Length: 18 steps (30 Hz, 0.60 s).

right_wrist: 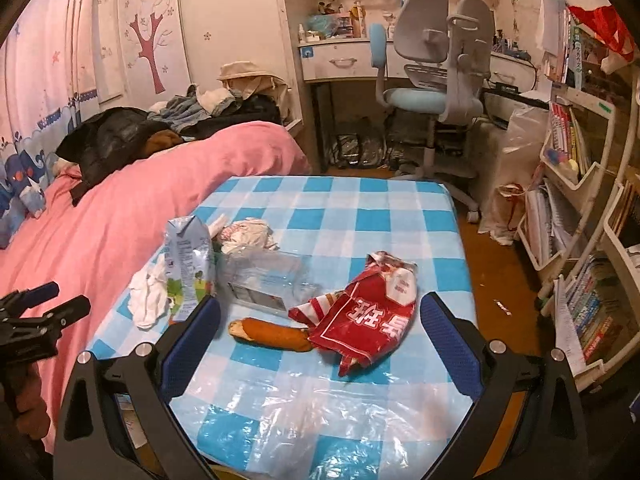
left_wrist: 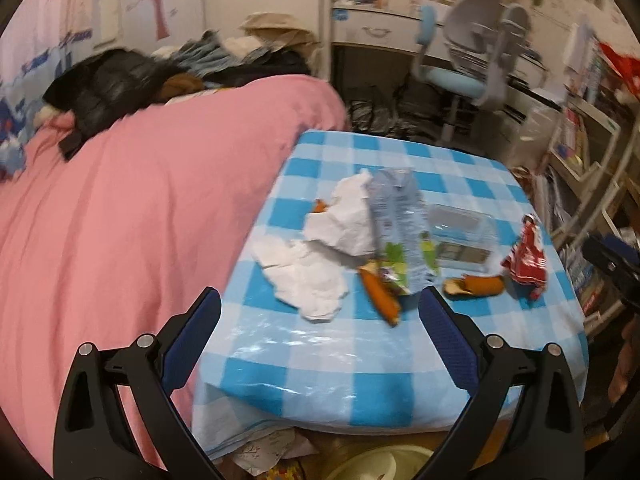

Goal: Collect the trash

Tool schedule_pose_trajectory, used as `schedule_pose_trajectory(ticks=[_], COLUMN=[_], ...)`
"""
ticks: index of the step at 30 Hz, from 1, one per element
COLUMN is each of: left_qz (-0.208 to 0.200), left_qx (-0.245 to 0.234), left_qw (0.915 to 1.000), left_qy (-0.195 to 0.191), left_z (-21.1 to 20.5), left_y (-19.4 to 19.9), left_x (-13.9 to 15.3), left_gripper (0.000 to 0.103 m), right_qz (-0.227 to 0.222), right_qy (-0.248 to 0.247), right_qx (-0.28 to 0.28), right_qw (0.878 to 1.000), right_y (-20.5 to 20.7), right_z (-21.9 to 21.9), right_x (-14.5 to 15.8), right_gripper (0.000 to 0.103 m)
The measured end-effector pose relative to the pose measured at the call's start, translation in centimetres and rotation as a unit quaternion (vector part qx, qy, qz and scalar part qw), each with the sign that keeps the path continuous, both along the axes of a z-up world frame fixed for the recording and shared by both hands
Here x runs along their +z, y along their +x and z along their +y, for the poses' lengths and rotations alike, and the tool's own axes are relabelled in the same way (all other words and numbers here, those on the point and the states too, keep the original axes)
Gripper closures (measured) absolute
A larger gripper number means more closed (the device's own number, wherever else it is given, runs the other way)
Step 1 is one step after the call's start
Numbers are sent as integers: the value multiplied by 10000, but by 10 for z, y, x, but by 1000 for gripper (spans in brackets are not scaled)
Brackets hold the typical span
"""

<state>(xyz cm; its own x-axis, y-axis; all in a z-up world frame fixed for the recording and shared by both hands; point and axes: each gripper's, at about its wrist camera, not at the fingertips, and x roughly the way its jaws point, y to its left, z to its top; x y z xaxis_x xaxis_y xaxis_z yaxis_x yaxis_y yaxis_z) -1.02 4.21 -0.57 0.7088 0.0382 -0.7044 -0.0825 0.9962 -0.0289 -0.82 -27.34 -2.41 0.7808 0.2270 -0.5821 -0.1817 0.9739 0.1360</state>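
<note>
Trash lies on a table with a blue-and-white checked cover (left_wrist: 360, 364) (right_wrist: 360, 208). It includes crumpled white tissues (left_wrist: 312, 276) (right_wrist: 150, 296), a flattened blue carton (left_wrist: 400, 216) (right_wrist: 188, 260), a clear plastic box (left_wrist: 460, 236) (right_wrist: 264, 280), orange peel pieces (left_wrist: 382, 292) (right_wrist: 272, 334) and a red snack wrapper (left_wrist: 528, 256) (right_wrist: 368, 312). My left gripper (left_wrist: 320, 300) is open above the tissues and peel. My right gripper (right_wrist: 320, 308) is open around the peel piece and the red wrapper, above the table.
A bed with a pink duvet (left_wrist: 140, 208) (right_wrist: 132, 200) and piled clothes (left_wrist: 120, 84) borders the table's left side. A desk chair (right_wrist: 432, 80), a desk and bookshelves (right_wrist: 580, 240) stand behind and right. A pale bin (left_wrist: 380, 464) and papers sit below the table's front edge.
</note>
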Motion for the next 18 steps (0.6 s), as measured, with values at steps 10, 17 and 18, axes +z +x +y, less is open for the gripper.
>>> schedule_pose_trajectory(ticks=[10, 17, 18], left_qz=[127, 215, 247], left_qx=[309, 407, 468], left_qw=[9992, 9989, 9986], left_qy=[-234, -53, -11], left_z=[30, 29, 31], left_y=[9, 11, 11], left_x=[-6, -11, -12], left_gripper=[8, 8, 8], right_qz=[51, 145, 165], right_qy=[-167, -530, -547], right_qx=[704, 1030, 1055], right_qw=[9974, 9932, 9928], right_y=[-8, -10, -10], right_z=[36, 61, 64], right_x=[-4, -12, -14], right_gripper=[7, 7, 7])
